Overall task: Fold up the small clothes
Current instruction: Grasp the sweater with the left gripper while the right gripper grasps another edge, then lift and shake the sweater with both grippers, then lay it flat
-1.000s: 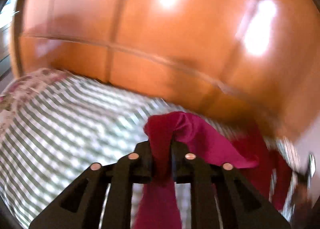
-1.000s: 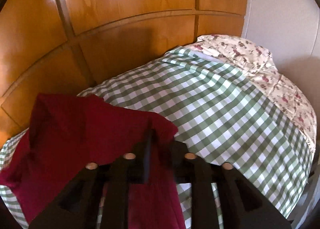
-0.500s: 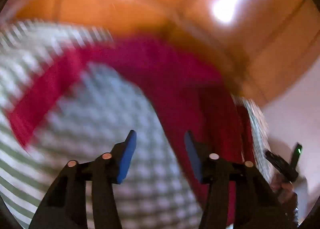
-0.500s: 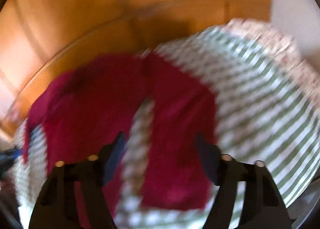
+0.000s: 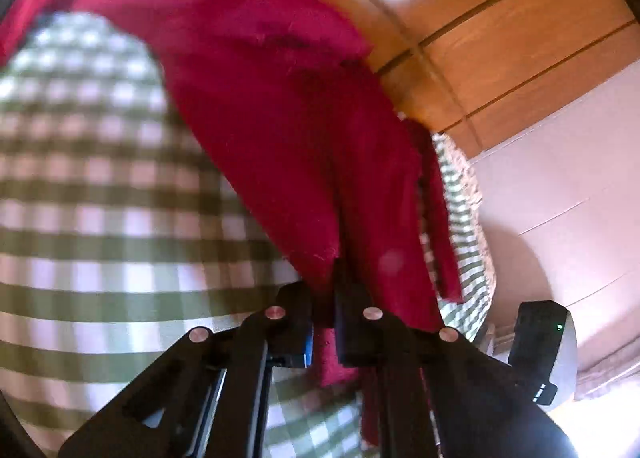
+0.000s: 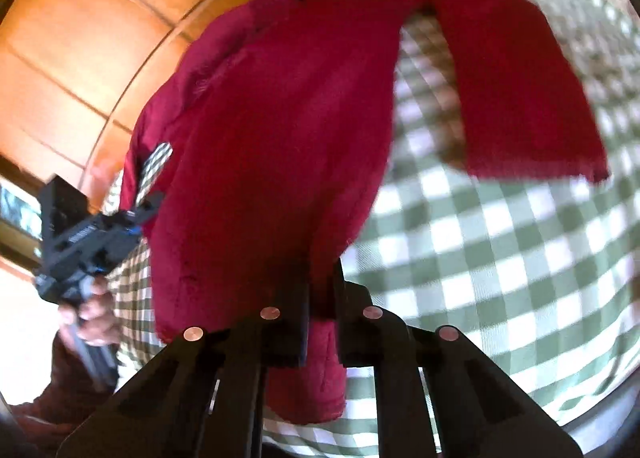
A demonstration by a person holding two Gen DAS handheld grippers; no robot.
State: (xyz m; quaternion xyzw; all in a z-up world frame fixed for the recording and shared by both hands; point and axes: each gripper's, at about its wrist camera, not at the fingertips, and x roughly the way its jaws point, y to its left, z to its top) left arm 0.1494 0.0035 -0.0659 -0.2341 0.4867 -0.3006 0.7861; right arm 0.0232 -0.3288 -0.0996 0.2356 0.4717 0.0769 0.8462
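Observation:
A dark red garment (image 5: 280, 118) lies spread on the green-and-white checked bed cover (image 5: 100, 198). My left gripper (image 5: 323, 300) is shut on the garment's near edge, with red cloth pinched between the fingers. In the right wrist view the same garment (image 6: 272, 130) drapes over the checked cover (image 6: 500, 238), one sleeve (image 6: 520, 78) reaching right. My right gripper (image 6: 322, 298) is shut on the garment's hem. The left gripper (image 6: 96, 234), held in a hand, shows at that view's left edge.
An orange wooden headboard (image 5: 480, 18) rises behind the bed and also shows in the right wrist view (image 6: 80, 18). A pale wall (image 5: 560, 198) stands right of the bed. The right gripper's body (image 5: 540, 350) shows at the bed's right edge.
Both grippers let go of the garment and opened half a second ago. They have now shut again on its near edge, lower and closer to the bed.

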